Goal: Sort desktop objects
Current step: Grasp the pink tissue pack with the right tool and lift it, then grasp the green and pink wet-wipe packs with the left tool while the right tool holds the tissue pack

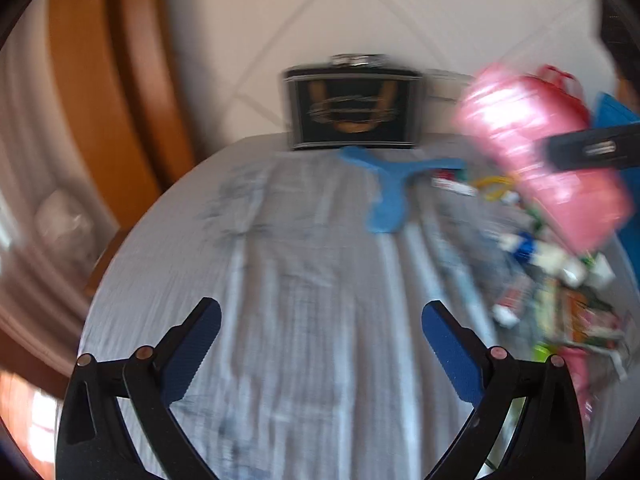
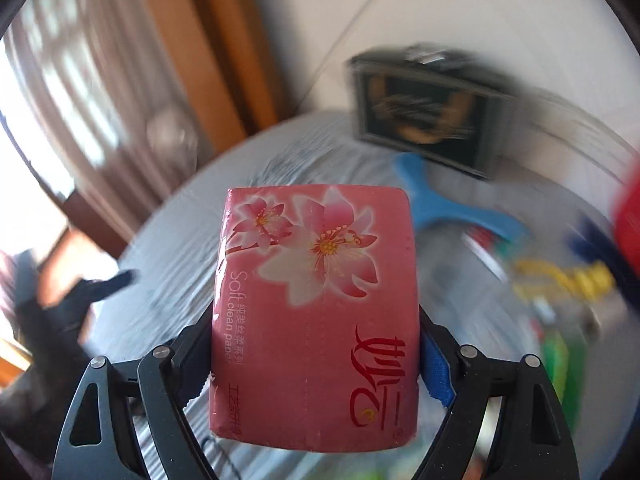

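My right gripper point(image 2: 316, 360) is shut on a pink tissue pack point(image 2: 316, 312) with flower print, held above the table. In the left wrist view the same pink tissue pack point(image 1: 536, 148) hangs blurred in the air at the right, with a dark finger of the right gripper point(image 1: 592, 150) across it. My left gripper point(image 1: 320, 344) is open and empty, low over the grey tablecloth point(image 1: 300, 260). A heap of small mixed objects point(image 1: 552, 280) lies at the table's right side.
A black case point(image 1: 352, 108) stands at the table's far edge. A blue Y-shaped plastic piece point(image 1: 390, 188) lies in front of it. A yellow item point(image 2: 560, 280) and a red thing point(image 2: 628, 220) sit at the right. A wooden door frame point(image 1: 120, 80) is at the left.
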### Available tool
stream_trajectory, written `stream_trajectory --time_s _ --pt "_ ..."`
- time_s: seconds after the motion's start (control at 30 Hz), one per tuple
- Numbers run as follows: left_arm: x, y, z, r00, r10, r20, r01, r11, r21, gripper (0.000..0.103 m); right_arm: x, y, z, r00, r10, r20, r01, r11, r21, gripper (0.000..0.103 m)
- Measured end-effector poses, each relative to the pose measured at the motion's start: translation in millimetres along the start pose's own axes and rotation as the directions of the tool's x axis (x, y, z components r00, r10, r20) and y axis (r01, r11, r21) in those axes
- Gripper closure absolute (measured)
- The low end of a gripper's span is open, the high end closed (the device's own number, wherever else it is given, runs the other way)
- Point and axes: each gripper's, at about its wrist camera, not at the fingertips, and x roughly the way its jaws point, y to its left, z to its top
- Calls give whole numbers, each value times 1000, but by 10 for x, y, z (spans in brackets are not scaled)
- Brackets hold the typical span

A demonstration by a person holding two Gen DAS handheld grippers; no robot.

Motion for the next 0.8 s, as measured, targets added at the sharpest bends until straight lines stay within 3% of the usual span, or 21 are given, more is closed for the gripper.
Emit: stream_trajectory --time_s 0.1,0.2,0.3,0.4,0.5,0.63,0.8 --pt "-216 -353 -27 999 -32 19 31 998 55 1 -867 -96 -436 993 -84 86 80 995 53 17" --pt "-358 -768 -94 996 -87 -7 88 992 89 1 -1730 -257 -884 967 -209 144 195 975 108 17" --pt "-381 -1239 -343 987 -151 -63 157 981 115 1 -2251 -464 -1308 947 -281 157 253 952 175 17" --pt "-324 -1719 -626 969 -206 -137 225 963 145 1 -2582 -703 -1742 945 -291 147 251 938 238 17" --pt "-238 -2075 -877 958 -222 -180 257 945 200 1 -2697 -872 -2093 955 -269 126 227 934 275 17" --pt "-58 -2233 -1017 949 -214 -233 266 938 221 1 -2661 -1055 -2346 972 -210 103 170 937 306 17" --pt "125 -2355 -1037 955 -159 -250 229 931 285 1 -2546 -1102 -2526 983 -165 77 133 939 316 17"
